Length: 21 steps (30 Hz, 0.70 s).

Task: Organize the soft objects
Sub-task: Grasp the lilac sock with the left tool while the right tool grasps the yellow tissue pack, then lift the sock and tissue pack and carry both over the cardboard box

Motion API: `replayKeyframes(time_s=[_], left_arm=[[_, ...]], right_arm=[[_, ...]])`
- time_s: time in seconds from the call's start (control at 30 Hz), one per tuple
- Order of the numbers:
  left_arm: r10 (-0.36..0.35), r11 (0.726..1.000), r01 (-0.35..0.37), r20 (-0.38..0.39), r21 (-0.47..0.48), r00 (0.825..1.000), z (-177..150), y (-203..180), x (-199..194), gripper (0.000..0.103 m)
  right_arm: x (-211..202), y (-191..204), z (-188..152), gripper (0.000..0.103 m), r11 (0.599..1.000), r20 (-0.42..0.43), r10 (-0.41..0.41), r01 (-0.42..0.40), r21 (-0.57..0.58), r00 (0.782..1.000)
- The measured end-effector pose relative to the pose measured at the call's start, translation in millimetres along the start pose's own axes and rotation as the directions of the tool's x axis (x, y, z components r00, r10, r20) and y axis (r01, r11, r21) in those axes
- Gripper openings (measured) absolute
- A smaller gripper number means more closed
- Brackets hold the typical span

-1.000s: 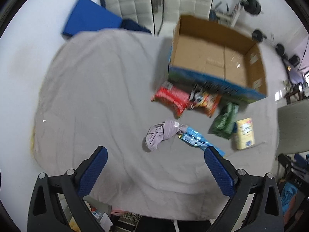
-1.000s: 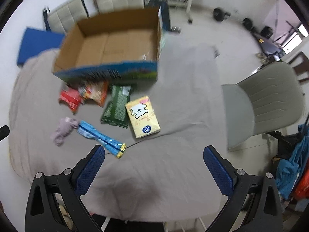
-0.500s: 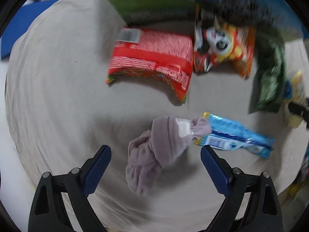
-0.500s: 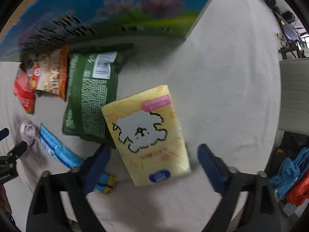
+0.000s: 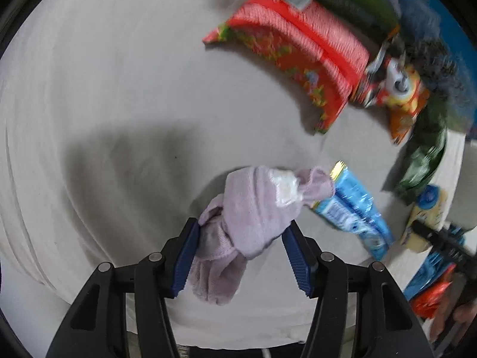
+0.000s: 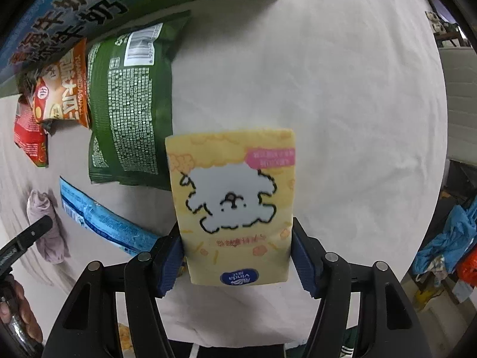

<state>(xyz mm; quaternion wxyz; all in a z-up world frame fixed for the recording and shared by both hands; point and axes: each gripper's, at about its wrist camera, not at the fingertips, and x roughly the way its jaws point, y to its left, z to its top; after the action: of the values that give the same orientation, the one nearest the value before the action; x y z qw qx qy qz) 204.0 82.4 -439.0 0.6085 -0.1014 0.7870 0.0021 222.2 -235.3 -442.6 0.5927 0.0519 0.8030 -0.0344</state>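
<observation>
Bare grey cloth (image 6: 342,89) extends right of the tissue pack (image 6: 234,205). Right gripper (image 6: 235,258) clamps the pack's lower sides. Left gripper (image 5: 241,256) clamps the knotted lilac sock (image 5: 253,211), beside the blue wrapper (image 5: 354,211).

Shot from two wrist-mounted fisheye cameras, both close above and angled down at a grey cloth (image 5: 119,89), left view over a lilac cloth bundle (image 5: 253,208), right view over a yellow tissue pack (image 6: 235,203), sharing the bundle, blue wrapper (image 6: 101,223) and snack bags.
</observation>
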Motion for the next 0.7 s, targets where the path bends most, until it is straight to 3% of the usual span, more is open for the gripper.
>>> replayKeyframes(time_s=[0.2,0.27,0.4,0.57,0.7], left_arm=[[0.104,0.985,-0.105,0.018,0.137,0.994,-5.1,-18.5,18.7,0.054],[0.112,0.983,-0.115,0.029,0.14,0.993,-7.1,-23.7,20.2,0.044],[0.065,0.991,-0.073,0.067,0.115,0.996,-22.1,-27.9,-7.2,0.04],[0.054,0.991,-0.071,0.149,0.11,0.987,-48.1,-41.6,-45.3,0.039],[-0.002,0.992,-0.024,0.201,0.124,0.98,-76.6,-58.8,-82.4,0.039]], right_arm=[[10.3,5.4,9.3,0.066,0.999,0.011,-0.039,0.039,0.009,0.999],[16.3,7.7,6.9,0.065,0.999,0.024,-0.041,0.041,0.015,0.999],[8.0,12.6,-9.9,0.065,0.999,0.067,-0.044,0.042,0.035,0.997],[-12.4,20.0,-36.8,0.065,0.999,0.13,-0.006,-0.001,0.055,0.991],[-39.0,33.7,-64.0,0.065,0.998,0.187,0.035,-0.044,0.047,0.982]])
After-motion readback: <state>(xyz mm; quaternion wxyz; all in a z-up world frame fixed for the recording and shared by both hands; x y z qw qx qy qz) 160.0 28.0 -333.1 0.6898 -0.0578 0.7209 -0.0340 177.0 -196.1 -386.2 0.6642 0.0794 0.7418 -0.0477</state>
